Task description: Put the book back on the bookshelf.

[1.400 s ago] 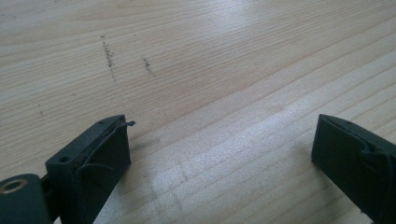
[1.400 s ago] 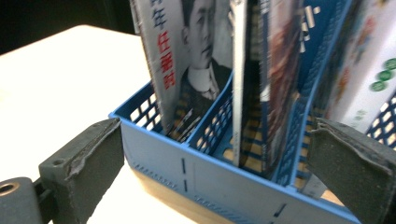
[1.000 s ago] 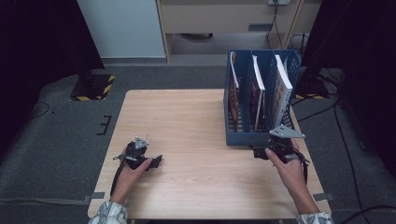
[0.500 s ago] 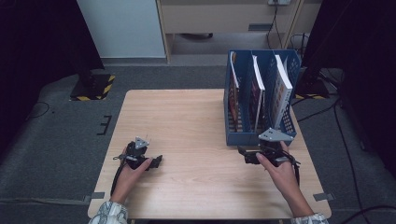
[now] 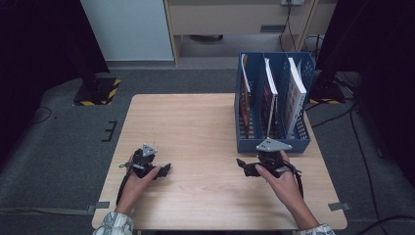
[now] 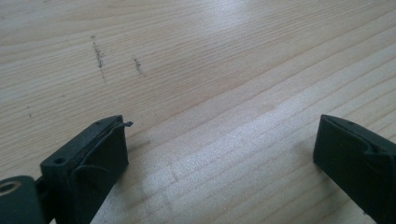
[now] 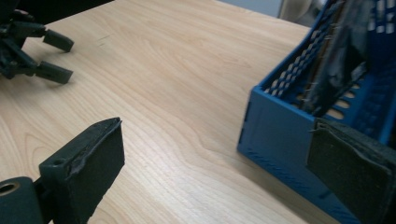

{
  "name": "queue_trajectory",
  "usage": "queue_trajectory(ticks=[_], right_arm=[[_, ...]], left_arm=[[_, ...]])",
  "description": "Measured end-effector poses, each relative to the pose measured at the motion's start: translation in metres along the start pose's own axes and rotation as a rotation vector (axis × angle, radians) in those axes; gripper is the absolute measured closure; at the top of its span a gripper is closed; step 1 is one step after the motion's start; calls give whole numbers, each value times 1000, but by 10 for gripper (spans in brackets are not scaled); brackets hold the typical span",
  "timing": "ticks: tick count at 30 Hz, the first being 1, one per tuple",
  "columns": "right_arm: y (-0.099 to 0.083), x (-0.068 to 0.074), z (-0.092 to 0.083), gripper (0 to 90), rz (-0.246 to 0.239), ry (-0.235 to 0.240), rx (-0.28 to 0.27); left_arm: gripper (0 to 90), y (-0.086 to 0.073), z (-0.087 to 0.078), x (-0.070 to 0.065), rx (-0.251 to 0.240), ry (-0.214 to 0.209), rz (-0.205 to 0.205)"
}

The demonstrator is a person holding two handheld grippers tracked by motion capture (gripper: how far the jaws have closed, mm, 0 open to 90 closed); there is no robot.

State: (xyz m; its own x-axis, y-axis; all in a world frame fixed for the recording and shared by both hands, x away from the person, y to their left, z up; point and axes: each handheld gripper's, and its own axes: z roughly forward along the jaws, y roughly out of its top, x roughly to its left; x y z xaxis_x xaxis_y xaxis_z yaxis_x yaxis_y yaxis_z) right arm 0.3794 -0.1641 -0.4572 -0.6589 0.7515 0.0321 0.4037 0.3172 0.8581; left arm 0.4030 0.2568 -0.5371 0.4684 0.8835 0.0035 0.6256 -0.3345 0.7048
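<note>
The light wooden surface [image 5: 205, 127] carries a blue perforated plastic file rack [image 5: 272, 142] with three compartments, standing at its far right part, its right wall close to the surface's right edge. A book stands in each compartment: a dark-covered book [image 5: 246, 93] in the left one, a thin book with a reddish cover [image 5: 269, 95] in the middle one, and a thick white-edged book [image 5: 295, 95] leaning in the right one.

The right gripper [image 5: 246, 168] lies low just in front of the rack's near wall, apart from it, pointing left across the surface. In the right gripper view its jaws are spread wide with nothing between them; the rack's near corner [image 7: 280, 135] sits just beside the right-hand jaw.

The left gripper [image 5: 165, 170] rests near the surface's near-left part, well apart from the rack and pointing right. In the left gripper view its jaws are also released and wide, with bare wood grain [image 6: 210, 93] between them.

Between the two grippers and across the whole left and middle stretch up to the far edge, the surface lies open. The near edge runs just behind both hands.
</note>
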Motion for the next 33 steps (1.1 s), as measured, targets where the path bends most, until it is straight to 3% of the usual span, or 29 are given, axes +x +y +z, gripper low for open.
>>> queue_trajectory(ticks=[8,26,33], right_arm=[[-6,11,13,50,-16,44,43],[-24,55,61,65,-83,167,213],[-21,60,80,69,-68,178,213]], left_arm=[[20,0,0,0,0,1,0],[19,0,0,0,1,2,0],[19,0,0,0,1,1,0]])
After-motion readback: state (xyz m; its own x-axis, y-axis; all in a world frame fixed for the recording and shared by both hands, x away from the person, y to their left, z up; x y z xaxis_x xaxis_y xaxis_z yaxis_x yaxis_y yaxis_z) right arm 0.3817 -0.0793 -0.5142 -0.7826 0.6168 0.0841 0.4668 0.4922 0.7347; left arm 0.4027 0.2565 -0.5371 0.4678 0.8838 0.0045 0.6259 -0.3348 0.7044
